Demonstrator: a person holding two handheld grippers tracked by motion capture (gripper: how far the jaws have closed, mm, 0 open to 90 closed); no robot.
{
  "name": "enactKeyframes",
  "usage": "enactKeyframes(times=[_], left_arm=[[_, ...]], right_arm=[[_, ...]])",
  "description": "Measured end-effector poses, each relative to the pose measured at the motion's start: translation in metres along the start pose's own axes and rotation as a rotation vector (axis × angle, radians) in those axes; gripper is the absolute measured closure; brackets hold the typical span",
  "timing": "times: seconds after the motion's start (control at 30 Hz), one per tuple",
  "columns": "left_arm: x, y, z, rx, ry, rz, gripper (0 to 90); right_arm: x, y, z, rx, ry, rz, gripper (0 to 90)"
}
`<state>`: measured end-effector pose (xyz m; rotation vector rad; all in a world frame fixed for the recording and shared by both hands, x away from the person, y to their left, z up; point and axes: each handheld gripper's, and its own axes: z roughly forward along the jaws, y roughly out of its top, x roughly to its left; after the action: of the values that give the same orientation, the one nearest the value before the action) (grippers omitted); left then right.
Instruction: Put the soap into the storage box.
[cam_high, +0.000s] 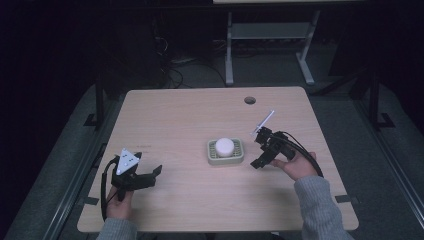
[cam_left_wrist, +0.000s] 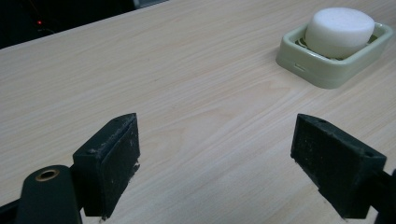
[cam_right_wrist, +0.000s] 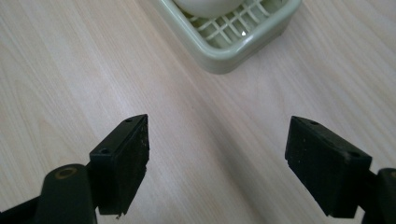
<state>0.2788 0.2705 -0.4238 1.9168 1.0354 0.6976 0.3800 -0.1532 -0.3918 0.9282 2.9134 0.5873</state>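
A pale green soap dish (cam_high: 240, 156) sits near the table's middle with a round white soap (cam_high: 224, 146) lying in it. My left gripper (cam_high: 151, 176) is held at the front left, open, with bare wood between its jaws; its own view has the dish (cam_left_wrist: 299, 60) and soap (cam_left_wrist: 339, 31) at the upper right. My right gripper (cam_high: 258, 149) hovers just right of the dish, open and holding nothing. The dish's slatted corner (cam_right_wrist: 219, 56) lies ahead of it in the right gripper view, with the soap's edge (cam_right_wrist: 205, 5) at the top.
The light wooden table (cam_high: 175, 115) has a round cable hole (cam_high: 250, 100) near its far edge. A white table frame (cam_high: 270, 35) stands on the dark floor beyond. Black cables trail from both grippers.
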Motion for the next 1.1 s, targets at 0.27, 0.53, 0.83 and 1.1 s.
enactKeyframes(times=[0.27, 0.53, 0.83, 1.1], left_arm=[[-0.001, 0.000, 0.001, 0.001, -0.003, 0.010, 15.2], [-0.002, 0.000, 0.002, 0.004, -0.004, 0.010, 15.2], [-0.002, 0.000, 0.002, 0.004, -0.002, 0.011, 15.3], [-0.001, 0.000, 0.001, 0.002, -0.001, 0.012, 15.2]], right_arm=[[0.000, -0.013, -0.004, -0.007, -0.007, 0.011, 21.0], [-0.001, -0.028, -0.005, -0.011, -0.006, 0.033, 21.0], [0.000, -0.045, -0.009, -0.011, -0.015, 0.049, 21.1], [0.003, -0.062, -0.010, -0.013, -0.028, 0.061, 21.2]])
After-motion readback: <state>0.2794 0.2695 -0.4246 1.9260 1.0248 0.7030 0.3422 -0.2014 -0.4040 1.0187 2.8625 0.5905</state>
